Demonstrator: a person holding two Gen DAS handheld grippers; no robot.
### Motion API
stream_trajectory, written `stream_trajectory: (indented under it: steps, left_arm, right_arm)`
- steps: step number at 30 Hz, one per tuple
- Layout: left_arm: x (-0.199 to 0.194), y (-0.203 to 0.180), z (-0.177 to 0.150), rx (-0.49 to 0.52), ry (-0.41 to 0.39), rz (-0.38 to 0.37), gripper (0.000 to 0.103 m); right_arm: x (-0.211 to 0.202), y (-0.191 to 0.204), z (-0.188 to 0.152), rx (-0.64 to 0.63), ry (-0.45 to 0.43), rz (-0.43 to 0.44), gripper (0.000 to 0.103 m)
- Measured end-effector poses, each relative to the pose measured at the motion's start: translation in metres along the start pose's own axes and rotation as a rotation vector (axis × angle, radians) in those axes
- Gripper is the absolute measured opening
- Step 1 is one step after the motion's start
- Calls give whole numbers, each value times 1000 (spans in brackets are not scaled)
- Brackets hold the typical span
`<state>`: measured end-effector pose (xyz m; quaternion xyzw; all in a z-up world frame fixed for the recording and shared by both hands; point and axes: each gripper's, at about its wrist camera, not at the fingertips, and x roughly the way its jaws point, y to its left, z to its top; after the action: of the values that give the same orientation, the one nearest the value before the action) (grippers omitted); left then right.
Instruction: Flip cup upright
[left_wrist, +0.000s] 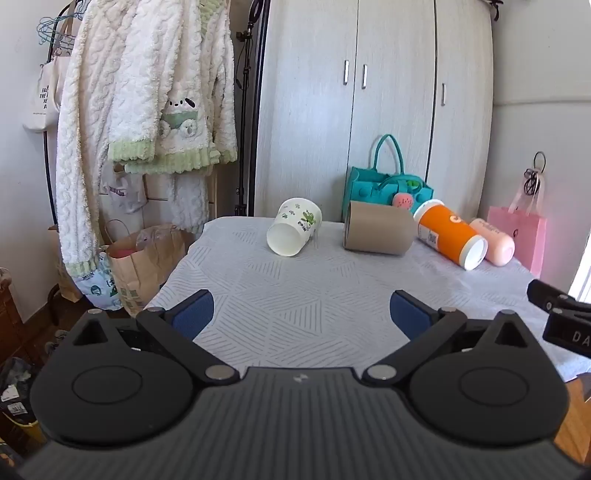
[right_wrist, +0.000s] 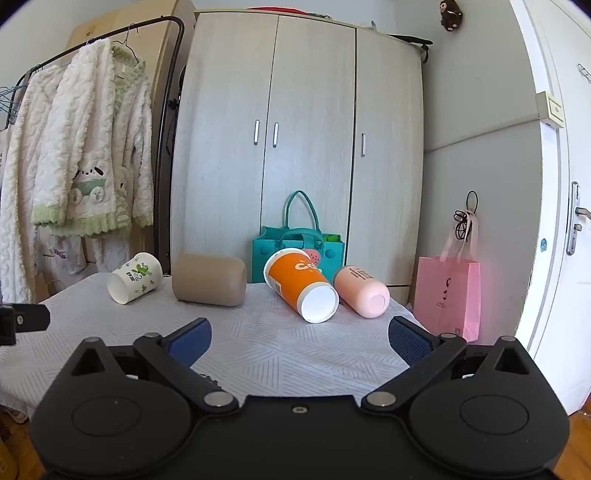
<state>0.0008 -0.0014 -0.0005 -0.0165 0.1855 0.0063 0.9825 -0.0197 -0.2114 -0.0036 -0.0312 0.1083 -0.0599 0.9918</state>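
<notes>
Several cups lie on their sides at the far end of the cloth-covered table (left_wrist: 314, 295). A white cup with green prints (left_wrist: 293, 232) (right_wrist: 135, 277) is leftmost, its mouth toward me. Beside it lies a tan cup (left_wrist: 380, 232) (right_wrist: 210, 279), then an orange cup (left_wrist: 448, 234) (right_wrist: 301, 286) and a pink cup (left_wrist: 493, 242) (right_wrist: 362, 291). My left gripper (left_wrist: 301, 314) is open and empty over the near table, well short of the cups. My right gripper (right_wrist: 300, 336) is open and empty, short of the orange cup.
A teal bag (left_wrist: 384, 188) stands behind the cups against a grey wardrobe (left_wrist: 369, 110). A pink gift bag (right_wrist: 447, 295) stands right of the table. Fluffy clothes (left_wrist: 140, 110) hang on a rack at left, with paper bags (left_wrist: 144, 262) below.
</notes>
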Motion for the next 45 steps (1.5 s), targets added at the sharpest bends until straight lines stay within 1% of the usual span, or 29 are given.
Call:
stream_trajectory:
  steps: [4,5,6,7,10,11,15,19,30,35,45]
  left_arm:
    - [10,-14,0,23,25,40,103]
    - [5,-8,2,-8,5,6,103]
    - [2,2,2,-19,7,-13,103]
    - [-2,3,2,-21,-9,-15,103]
    - [-3,-2,4,-15,-13,-14,103]
    - [-3,5,0,-23,-19,-19,103]
    - [-1,2,-1,-12,-16,-19,103]
    - [-3,8,-2,-50,-12,-38,103]
    - [-4,12,-3,-52,-7,-34,103]
    - [-1,12,-5,-55,10,-33,103]
    - [2,13,-6,-43,23,-25,103]
  right_arm:
    - [0,1,1,-1,1,3,103]
    - [0,2,1,-2,2,3,103]
    - [0,2,1,-4,2,4,103]
    - [0,2,2,-6,1,4,103]
    - [1,-1,1,-7,1,4,103]
    - [2,-1,1,-6,2,4,103]
    - [1,2,0,-11,4,-1,103]
    - [-1,-1,2,0,4,-15,103]
    - [0,-6,2,28,17,-30,103]
    - [2,-6,0,28,25,-41,103]
    - [4,-5,1,20,40,-33,103]
